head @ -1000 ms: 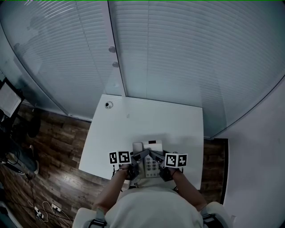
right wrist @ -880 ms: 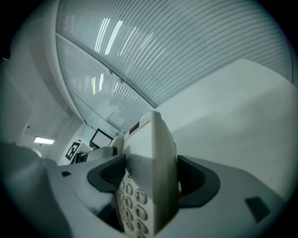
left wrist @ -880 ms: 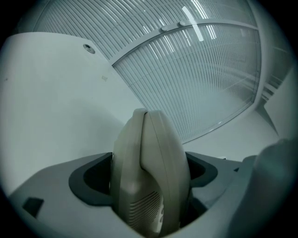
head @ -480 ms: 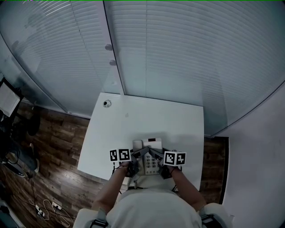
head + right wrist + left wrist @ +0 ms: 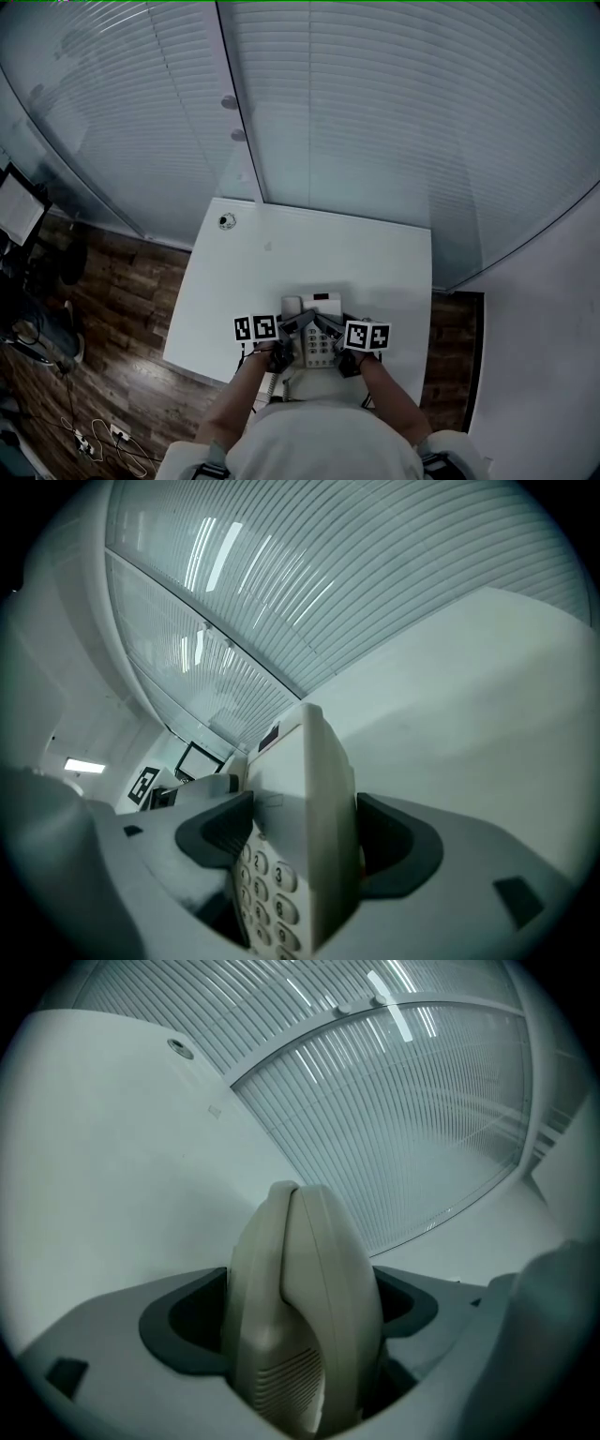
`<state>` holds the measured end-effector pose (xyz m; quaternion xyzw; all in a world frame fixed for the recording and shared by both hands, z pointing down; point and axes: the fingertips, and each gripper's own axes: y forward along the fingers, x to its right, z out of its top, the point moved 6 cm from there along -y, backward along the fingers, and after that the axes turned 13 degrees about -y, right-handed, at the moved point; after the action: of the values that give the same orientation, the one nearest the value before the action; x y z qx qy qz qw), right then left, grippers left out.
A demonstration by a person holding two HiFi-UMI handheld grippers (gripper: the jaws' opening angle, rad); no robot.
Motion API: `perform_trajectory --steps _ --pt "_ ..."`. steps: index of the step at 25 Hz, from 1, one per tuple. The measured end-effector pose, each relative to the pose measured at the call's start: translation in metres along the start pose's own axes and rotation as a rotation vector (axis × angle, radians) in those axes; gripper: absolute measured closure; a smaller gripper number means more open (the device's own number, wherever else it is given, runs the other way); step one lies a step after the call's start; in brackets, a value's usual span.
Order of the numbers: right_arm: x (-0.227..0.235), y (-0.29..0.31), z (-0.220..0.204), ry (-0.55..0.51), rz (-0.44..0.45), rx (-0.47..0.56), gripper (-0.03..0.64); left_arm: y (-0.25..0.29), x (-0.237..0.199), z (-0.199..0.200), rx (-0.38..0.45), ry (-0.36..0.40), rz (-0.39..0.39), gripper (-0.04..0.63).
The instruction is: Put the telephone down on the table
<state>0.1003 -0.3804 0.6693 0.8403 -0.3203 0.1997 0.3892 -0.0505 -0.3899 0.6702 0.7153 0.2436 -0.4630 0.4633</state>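
The beige push-button desk telephone point(image 5: 317, 341) is at the near edge of the white rectangular table point(image 5: 281, 258), barely shifted from a moment ago (contact with the surface unclear). The left gripper point(image 5: 296, 328) clamps its handset side, and the right gripper point(image 5: 332, 330) clamps its keypad side.

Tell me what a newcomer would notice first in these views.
The beige push-button desk telephone stands out, clamped from both sides at the near edge of the white rectangular table. The left tool is closed on its handset side and the right tool on its keypad side. Behind the table rises a wall of striped frosted glass.
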Motion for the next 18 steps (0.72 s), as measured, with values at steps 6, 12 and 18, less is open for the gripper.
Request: perform_trajectory --steps 6,12,18 --pt "0.0037 0.0029 0.0006 0.016 0.019 0.010 0.267 0.0016 0.0020 0.0024 0.008 0.017 0.020 0.163" --pt "0.0062 0.0038 -0.0006 0.035 0.026 0.004 0.267 0.0025 0.0028 0.0021 0.015 0.024 0.046 0.163" --pt "0.0045 0.0027 -0.0011 0.028 0.015 0.006 0.267 0.0003 0.0030 0.0011 0.034 0.028 0.068 0.163"
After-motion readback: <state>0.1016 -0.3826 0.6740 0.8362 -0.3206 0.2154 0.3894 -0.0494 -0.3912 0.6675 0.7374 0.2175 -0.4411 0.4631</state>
